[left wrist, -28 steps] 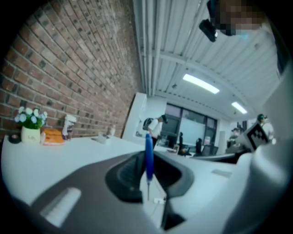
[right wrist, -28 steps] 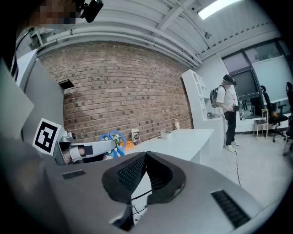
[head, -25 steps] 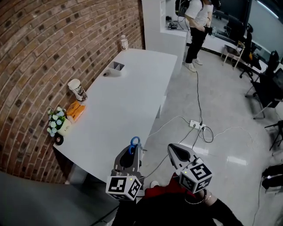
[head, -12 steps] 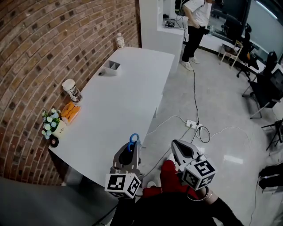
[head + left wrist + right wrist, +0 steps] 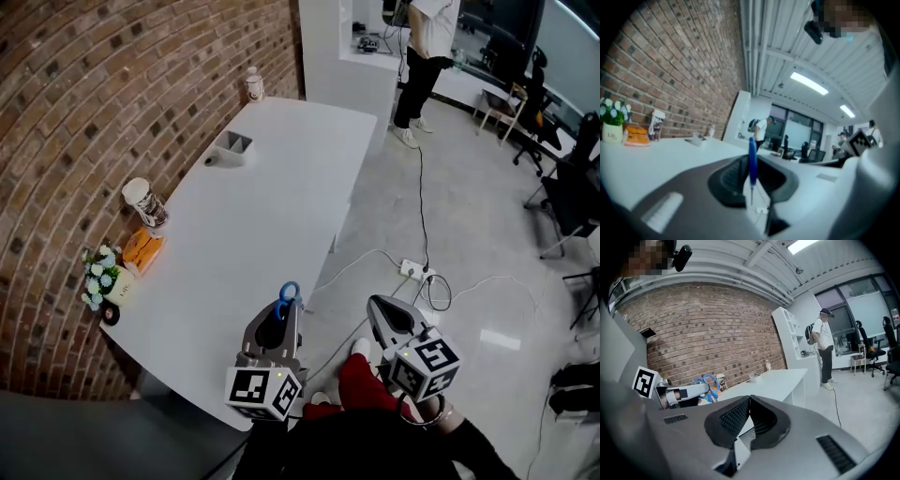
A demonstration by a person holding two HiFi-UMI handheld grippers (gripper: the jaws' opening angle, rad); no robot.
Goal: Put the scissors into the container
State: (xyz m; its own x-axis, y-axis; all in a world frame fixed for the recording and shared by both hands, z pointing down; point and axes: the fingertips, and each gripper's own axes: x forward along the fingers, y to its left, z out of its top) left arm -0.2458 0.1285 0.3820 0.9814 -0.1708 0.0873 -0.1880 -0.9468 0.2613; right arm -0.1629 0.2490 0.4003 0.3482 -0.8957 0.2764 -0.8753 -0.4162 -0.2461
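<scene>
At the near corner of the white table (image 5: 281, 197), the left gripper (image 5: 284, 317) edges forward over the last second. Its jaws stay pinched on the blue-handled scissors (image 5: 287, 294), whose loops stick out ahead. The right gripper (image 5: 374, 304) advances alongside it off the table's edge, jaws pressed together on nothing. The grip has not changed; only the approach has. The grey container (image 5: 232, 145) sits well apart, far up the table beside the brick wall, so the carry likely has most of its way still to go before any drop.
</scene>
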